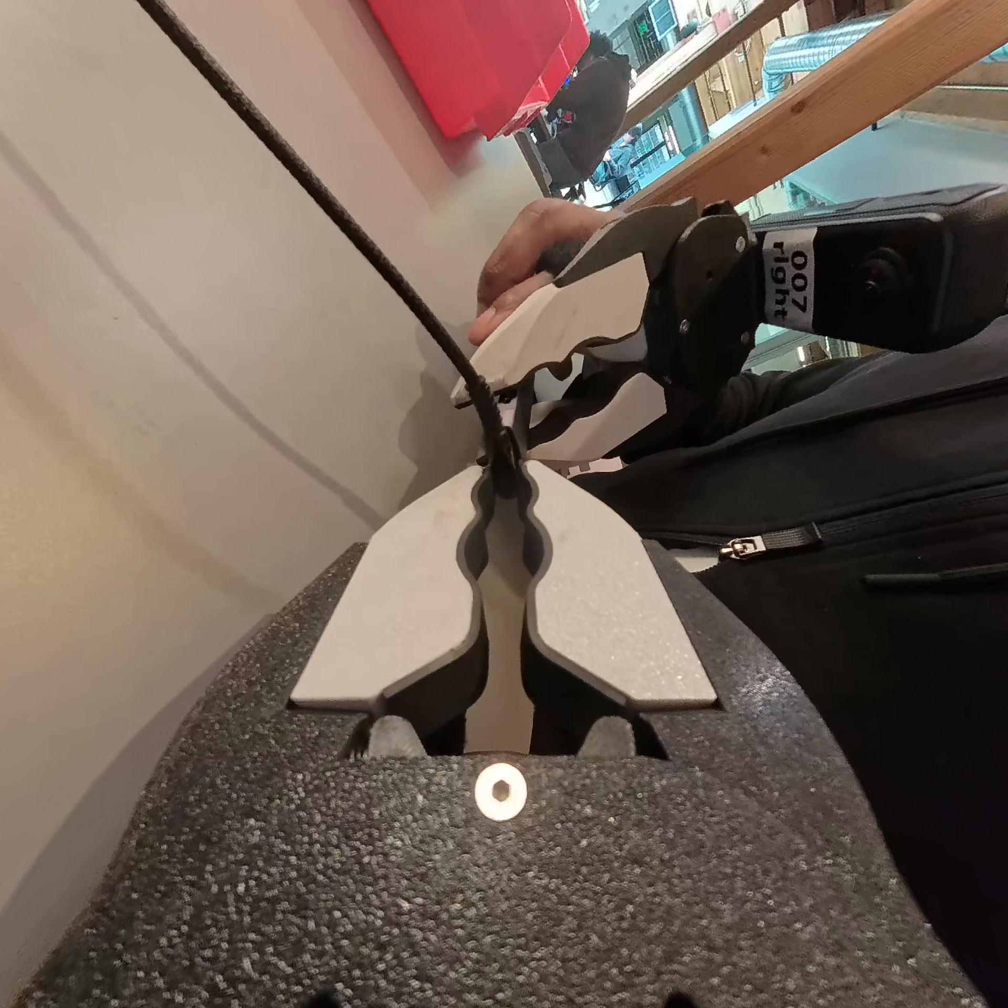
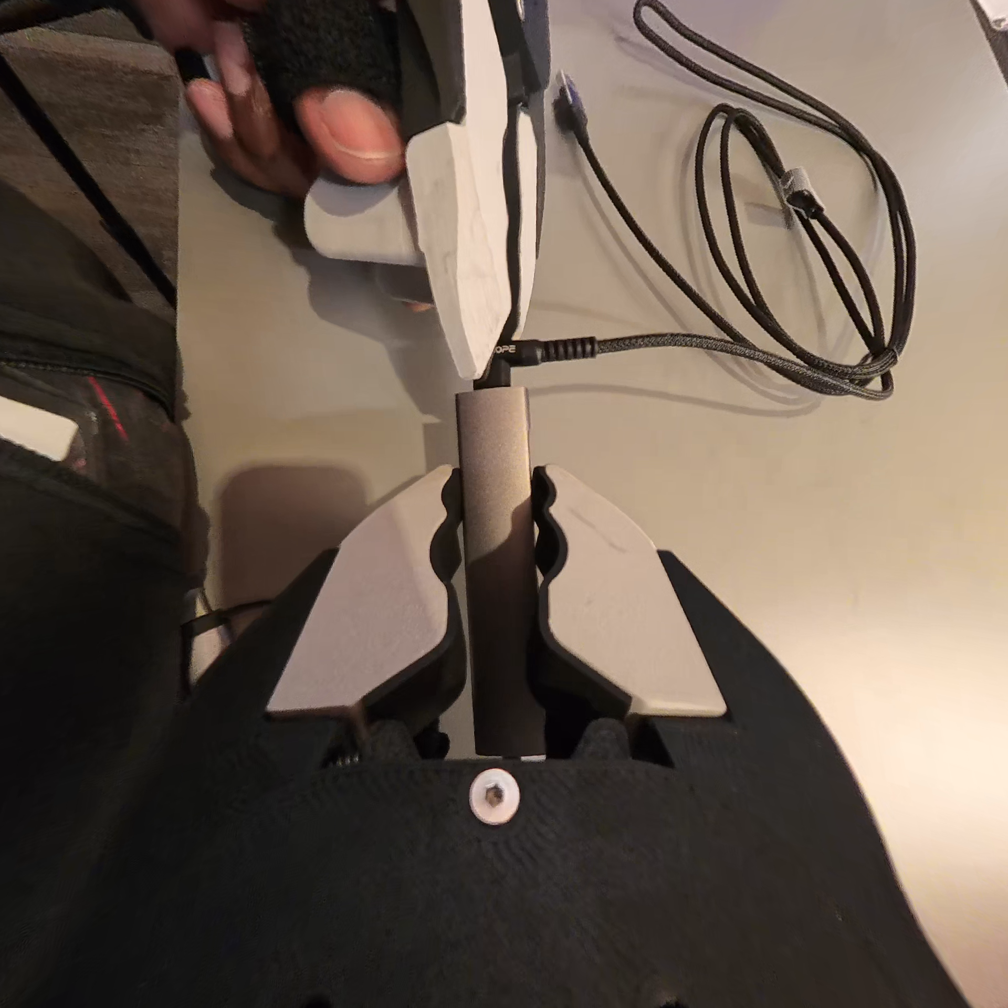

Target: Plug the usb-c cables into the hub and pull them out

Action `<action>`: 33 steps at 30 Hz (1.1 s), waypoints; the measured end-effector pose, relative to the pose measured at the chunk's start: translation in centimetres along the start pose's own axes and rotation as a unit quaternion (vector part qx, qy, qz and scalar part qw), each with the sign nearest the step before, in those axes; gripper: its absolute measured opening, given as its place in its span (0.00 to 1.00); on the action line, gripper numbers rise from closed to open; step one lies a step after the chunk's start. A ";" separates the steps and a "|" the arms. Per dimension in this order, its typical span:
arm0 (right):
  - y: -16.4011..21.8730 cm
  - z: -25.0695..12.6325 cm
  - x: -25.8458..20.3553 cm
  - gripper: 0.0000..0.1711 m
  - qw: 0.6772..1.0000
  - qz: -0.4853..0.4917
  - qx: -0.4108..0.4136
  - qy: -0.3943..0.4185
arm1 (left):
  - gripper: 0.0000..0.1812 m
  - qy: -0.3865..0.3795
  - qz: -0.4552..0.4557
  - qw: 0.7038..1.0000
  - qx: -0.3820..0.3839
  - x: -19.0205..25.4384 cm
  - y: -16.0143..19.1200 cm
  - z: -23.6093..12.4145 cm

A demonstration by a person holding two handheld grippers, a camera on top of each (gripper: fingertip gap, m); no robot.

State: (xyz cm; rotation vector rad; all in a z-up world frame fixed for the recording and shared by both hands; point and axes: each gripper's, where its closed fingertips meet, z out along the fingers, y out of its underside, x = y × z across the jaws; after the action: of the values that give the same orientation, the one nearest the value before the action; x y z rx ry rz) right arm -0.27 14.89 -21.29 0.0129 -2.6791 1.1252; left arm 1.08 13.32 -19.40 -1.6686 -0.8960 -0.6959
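My right gripper (image 2: 495, 491) clamps the hub (image 2: 495, 545); my left gripper (image 1: 504, 474) pinches the cable (image 2: 682, 349) plug at the hub's end, above the tabletop (image 2: 709, 545).

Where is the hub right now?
In the right wrist view the hub stands centre frame, clamped between the right gripper jaws, its far end meeting the cable plug.
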 end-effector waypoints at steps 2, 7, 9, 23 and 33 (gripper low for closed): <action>0.3 -0.4 -0.2 0.15 1.000 -0.002 0.002 0.003 | 0.05 0.002 0.004 1.000 -0.003 0.3 0.1 0.4; 1.0 -1.6 -0.9 0.15 1.000 0.000 0.009 -0.004 | 0.05 0.023 0.009 1.000 -0.019 1.2 0.6 1.5; 1.2 -2.1 -1.1 0.15 1.000 0.001 0.011 -0.002 | 0.05 0.032 0.009 0.999 -0.021 1.6 0.7 1.8; 4.8 -5.1 -0.4 0.14 0.999 0.026 0.003 0.020 | 0.07 -0.036 -0.011 0.997 0.060 -0.2 -0.3 -2.3; 2.8 -2.5 -0.9 0.14 1.000 0.007 0.007 0.026 | 0.05 0.012 -0.067 0.995 0.068 1.2 -1.3 4.2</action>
State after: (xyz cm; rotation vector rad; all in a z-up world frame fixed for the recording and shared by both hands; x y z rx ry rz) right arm 0.86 18.57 -21.71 -0.0332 -2.6290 1.1323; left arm 0.66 17.83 -18.86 -1.4868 -1.0229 -0.7270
